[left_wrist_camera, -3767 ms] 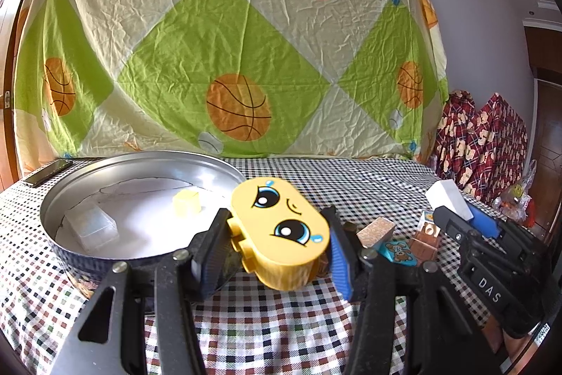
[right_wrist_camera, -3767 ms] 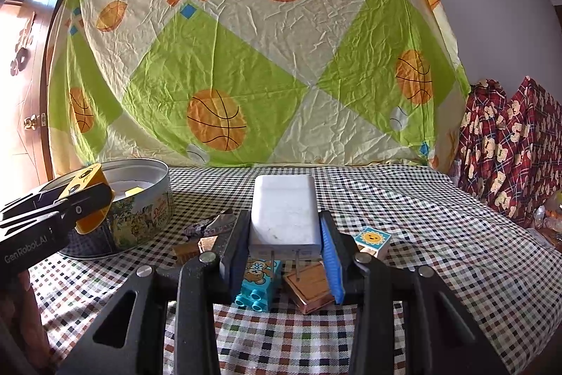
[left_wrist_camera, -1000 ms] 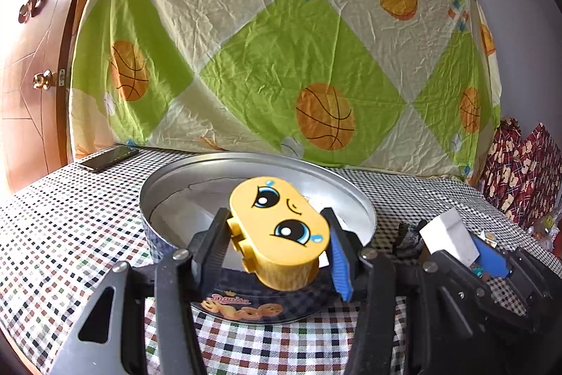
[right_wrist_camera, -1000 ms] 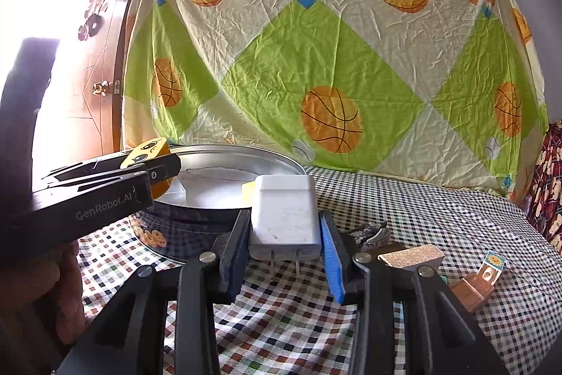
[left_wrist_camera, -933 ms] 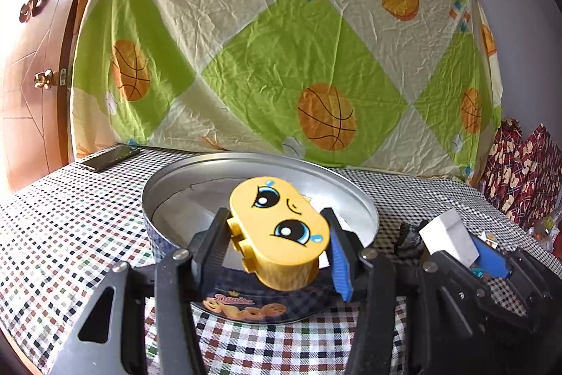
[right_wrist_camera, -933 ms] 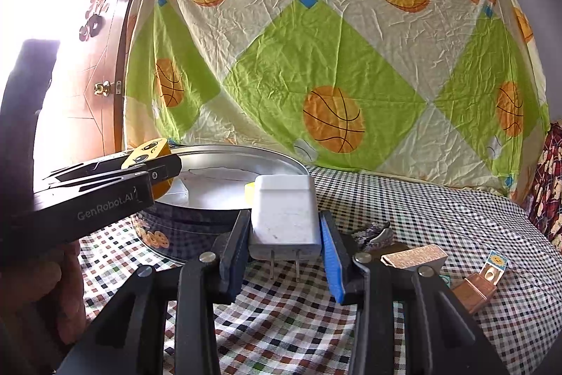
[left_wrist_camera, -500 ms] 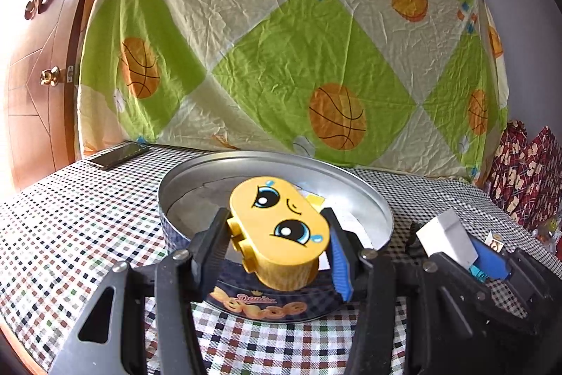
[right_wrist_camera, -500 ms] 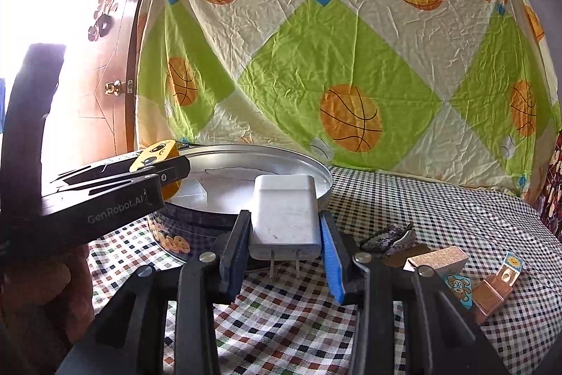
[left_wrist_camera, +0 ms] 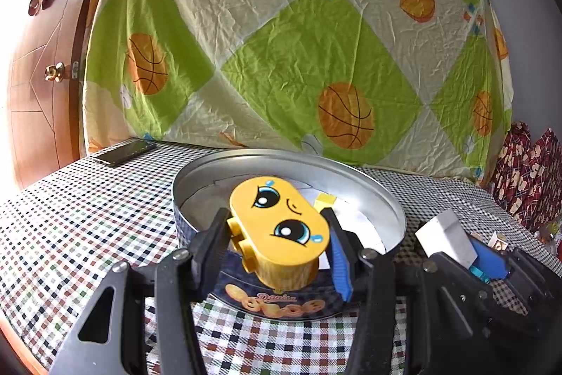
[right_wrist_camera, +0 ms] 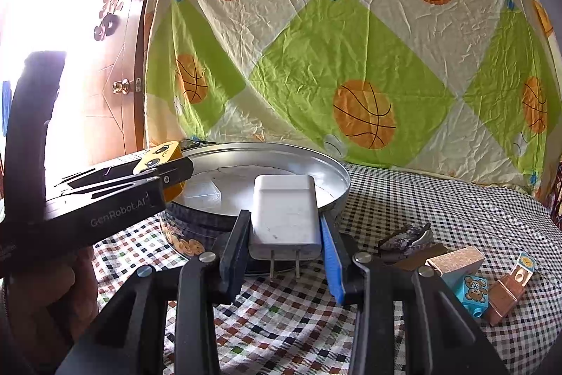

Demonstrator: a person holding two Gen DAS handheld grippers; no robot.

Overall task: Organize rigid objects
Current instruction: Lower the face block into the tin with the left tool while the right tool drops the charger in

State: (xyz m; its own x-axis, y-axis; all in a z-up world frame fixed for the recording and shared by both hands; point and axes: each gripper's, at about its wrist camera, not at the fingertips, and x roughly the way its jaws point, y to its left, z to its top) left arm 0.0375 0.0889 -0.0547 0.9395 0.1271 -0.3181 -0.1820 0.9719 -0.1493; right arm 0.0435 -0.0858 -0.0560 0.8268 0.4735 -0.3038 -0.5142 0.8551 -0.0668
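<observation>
Delivery to the tin looks like the step in hand: both grippers carry an item and hover at the near edge of a round metal cookie tin (left_wrist_camera: 393, 209) on a checked tablecloth (left_wrist_camera: 70, 234). The left gripper (left_wrist_camera: 277, 238) is clamped on a yellow toy block (left_wrist_camera: 279, 227) with a cartoon face; the block sits between the two pads, tilted, raised above the tin's near wall. The right gripper (right_wrist_camera: 286, 234) is clamped on a white plug adapter (right_wrist_camera: 284, 209), its two metal prongs pointing back toward the camera, also just at the tin's near rim and off the cloth.

Inside the tin lie a clear plastic box (right_wrist_camera: 202, 194) and a small pale yellow cube (left_wrist_camera: 325, 200) on a white lining. Still on the cloth, well to the right, are a blue block with a bear picture (right_wrist_camera: 470, 292), a brown rectangular piece (right_wrist_camera: 509, 290), a tan block (right_wrist_camera: 453, 260) and a crumpled dark wrapper (right_wrist_camera: 407, 239). A phone (left_wrist_camera: 124, 153) lies far left, near a wooden door (left_wrist_camera: 31, 94).

The next move likely calls for carrying each item forward over the rim, lowering it onto a bare part of the lining, then spreading the pads. The two grippers sit close together, so going one at a time would avoid a knock.
</observation>
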